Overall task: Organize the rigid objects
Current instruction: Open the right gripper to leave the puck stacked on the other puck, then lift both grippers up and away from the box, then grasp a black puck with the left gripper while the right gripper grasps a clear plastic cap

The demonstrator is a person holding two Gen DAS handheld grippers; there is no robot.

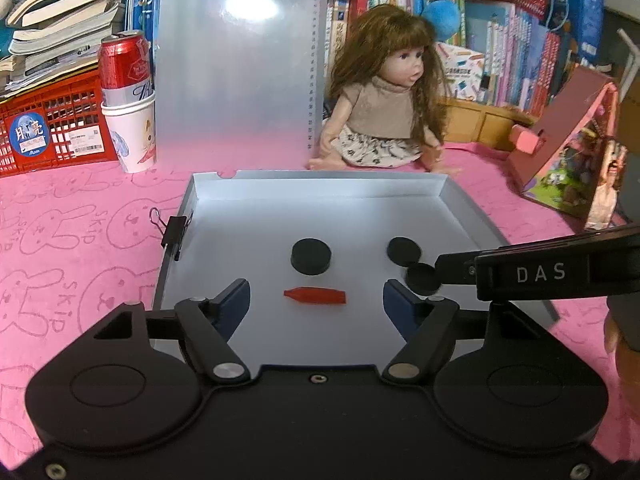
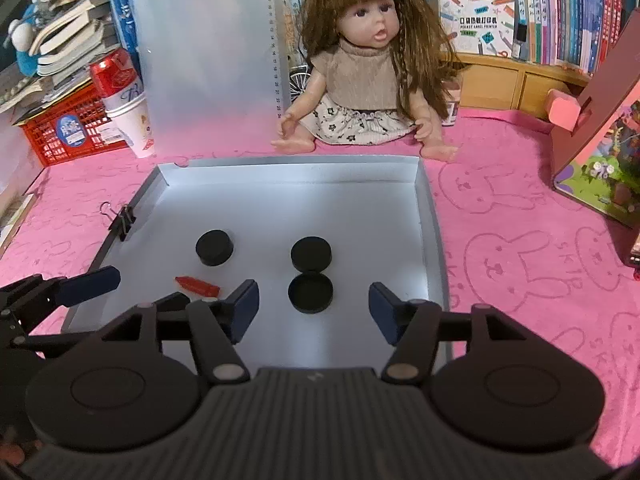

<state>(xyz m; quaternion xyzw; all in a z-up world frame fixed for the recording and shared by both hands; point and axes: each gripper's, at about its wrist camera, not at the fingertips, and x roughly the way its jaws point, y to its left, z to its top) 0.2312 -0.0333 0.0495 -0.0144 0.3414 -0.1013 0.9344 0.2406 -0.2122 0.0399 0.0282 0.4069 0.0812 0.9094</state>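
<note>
A pink cloth (image 2: pixel 520 208) printed with rabbit outlines covers the worktop. Behind it stand rows of books (image 2: pixel 560 12), and a loose stack of books sits on a red plastic crate (image 1: pixel 52 120) at the far left. A translucent plastic sheet (image 1: pixel 236 60) stands upright at the back, with a long-haired doll (image 2: pixel 360 68) seated beside it and a pink toy house (image 1: pixel 568 152) at the right. A red drink can (image 1: pixel 126 68) stands in a white paper cup (image 1: pixel 132 136) next to the crate.

In the middle of the cloth lies a shallow grey tray (image 2: pixel 434 216), with a black binder clip (image 1: pixel 176 230) on its left rim. Inside the tray are three black round pieces and one red one. A black puck (image 1: pixel 311 255) lies left of centre. A second black disc (image 2: pixel 311 254) lies to the right, touching or just overlapping a black round cap (image 2: pixel 310 292) with a raised rim in front of it. A small red piece (image 1: pixel 315 295) lies flat nearest the front.

The left gripper (image 1: pixel 316 304) has its jaws open with nothing pressed; the red piece lies between them, just ahead. The right gripper (image 2: pixel 314 308) also has its jaws open and empty, with the black cap between and just ahead of the tips.
</note>
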